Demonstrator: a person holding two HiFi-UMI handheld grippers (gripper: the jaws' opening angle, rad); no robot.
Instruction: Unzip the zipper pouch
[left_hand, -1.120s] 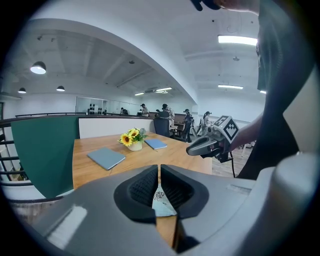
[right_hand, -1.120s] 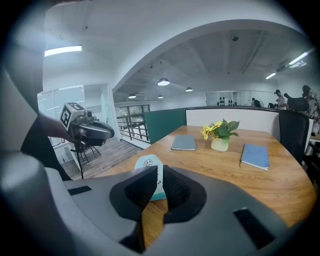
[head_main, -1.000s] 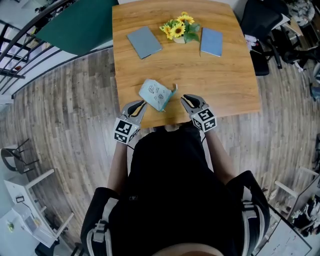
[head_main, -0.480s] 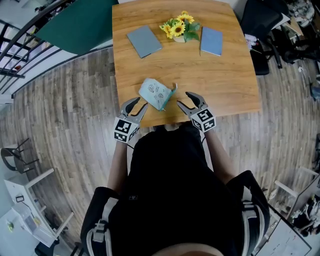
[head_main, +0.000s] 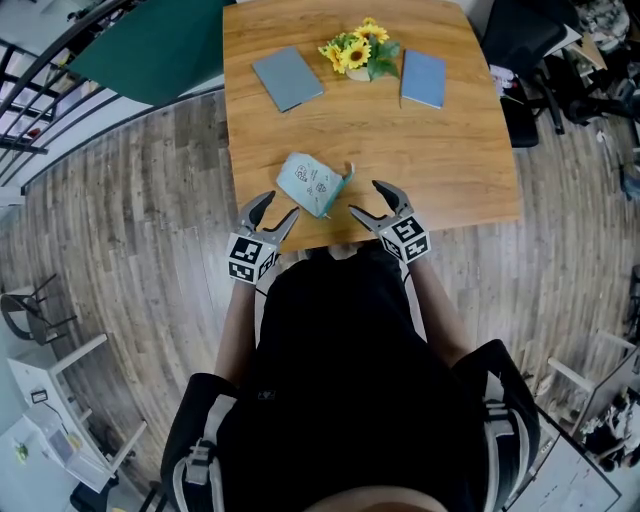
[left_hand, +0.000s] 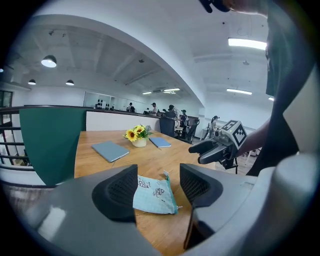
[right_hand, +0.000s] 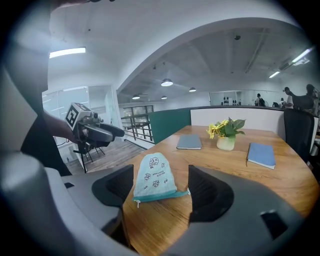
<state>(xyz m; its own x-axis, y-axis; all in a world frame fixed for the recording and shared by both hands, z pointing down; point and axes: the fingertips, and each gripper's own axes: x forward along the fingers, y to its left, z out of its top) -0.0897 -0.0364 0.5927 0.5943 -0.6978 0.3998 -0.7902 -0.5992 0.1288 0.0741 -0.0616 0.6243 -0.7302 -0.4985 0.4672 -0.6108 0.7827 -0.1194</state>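
On the wooden table (head_main: 450, 150) lies a soft cloth pouch (head_main: 312, 184), left gripper (head_main: 280, 205) and right gripper (head_main: 365, 198) fingers opening, empty.

Just ahead of the left gripper (head_main: 280, 206), whose empty, opening jaws carry matt black ribbed pads (left_hand: 121, 191), the zipper pouch (head_main: 312, 185) looks like soft matt cloth. The table (head_main: 430, 150) beneath is smooth, lightly glossy wood.

The person's body (head_main: 340, 380) hides part of the near edge of the table (head_main: 450, 150), and the head view's top cuts off its far edge. The drawings printed on the pouch (head_main: 312, 185) are too small to make out.
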